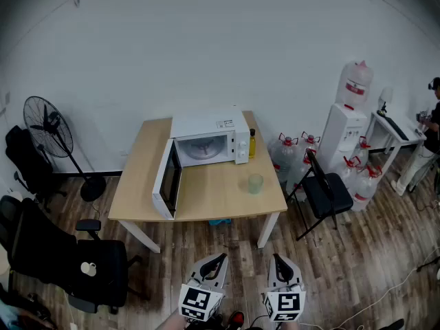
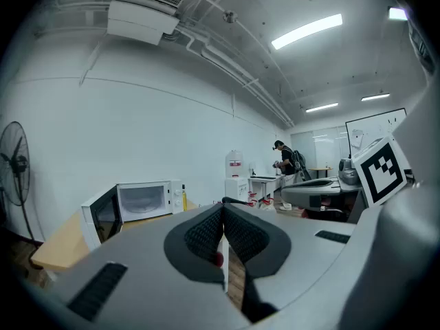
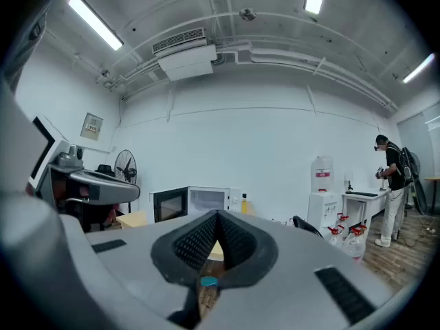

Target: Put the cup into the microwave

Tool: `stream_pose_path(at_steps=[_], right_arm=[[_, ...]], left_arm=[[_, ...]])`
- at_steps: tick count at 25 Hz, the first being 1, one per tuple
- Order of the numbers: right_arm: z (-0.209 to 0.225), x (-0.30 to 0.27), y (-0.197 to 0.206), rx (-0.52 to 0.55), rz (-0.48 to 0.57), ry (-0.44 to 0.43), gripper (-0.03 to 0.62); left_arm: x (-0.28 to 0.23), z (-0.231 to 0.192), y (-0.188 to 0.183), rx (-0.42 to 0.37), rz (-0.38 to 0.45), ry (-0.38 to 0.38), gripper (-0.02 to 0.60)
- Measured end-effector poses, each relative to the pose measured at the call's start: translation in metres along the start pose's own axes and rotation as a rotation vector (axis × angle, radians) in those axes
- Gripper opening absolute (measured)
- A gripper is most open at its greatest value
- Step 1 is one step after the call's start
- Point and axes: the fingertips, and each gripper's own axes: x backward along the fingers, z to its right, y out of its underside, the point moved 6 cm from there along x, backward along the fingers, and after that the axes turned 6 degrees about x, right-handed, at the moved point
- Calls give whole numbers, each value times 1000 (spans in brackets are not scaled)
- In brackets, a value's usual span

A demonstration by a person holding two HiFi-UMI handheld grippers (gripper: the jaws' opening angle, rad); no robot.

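Observation:
A pale green translucent cup [image 1: 256, 183] stands near the right front of the wooden table [image 1: 206, 191]. Behind it the white microwave [image 1: 210, 139] has its door [image 1: 167, 179] swung wide to the left, and its cavity looks empty. The microwave [image 2: 144, 199] also shows in the left gripper view, and the microwave [image 3: 206, 201] shows far off in the right gripper view. My left gripper [image 1: 218, 260] and right gripper [image 1: 278, 259] hover side by side over the floor, well short of the table. Both have their jaws pressed together with nothing between them.
A yellow bottle [image 1: 252, 143] stands right of the microwave. A black chair [image 1: 324, 190] sits right of the table, an office chair [image 1: 75, 253] at the front left, a fan [image 1: 49, 126] at the left. A water dispenser [image 1: 347, 126] with several jugs and a person [image 1: 432, 122] are at the right.

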Motion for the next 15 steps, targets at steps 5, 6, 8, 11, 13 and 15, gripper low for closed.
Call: stream_pose_path(at_steps=[5, 6, 8, 11, 13, 15], right_arm=[[8, 5, 0, -25, 12, 15, 17], [10, 6, 1, -27, 13, 16, 17], [14, 9, 2, -25, 11, 17, 17], [20, 11, 6, -17, 0, 21, 17], [22, 11, 8, -19, -7, 24, 17], [22, 10, 9, -19, -11, 20, 17]], left_arm=[[-2, 7, 3, -4, 11, 2, 23], [-2, 9, 2, -5, 15, 1, 23], [-3, 13, 3, -6, 17, 3, 23], [-7, 19, 5, -8, 15, 11, 23], [-11, 20, 5, -7, 10, 15, 23], [-17, 18, 4, -4, 9, 15, 23]])
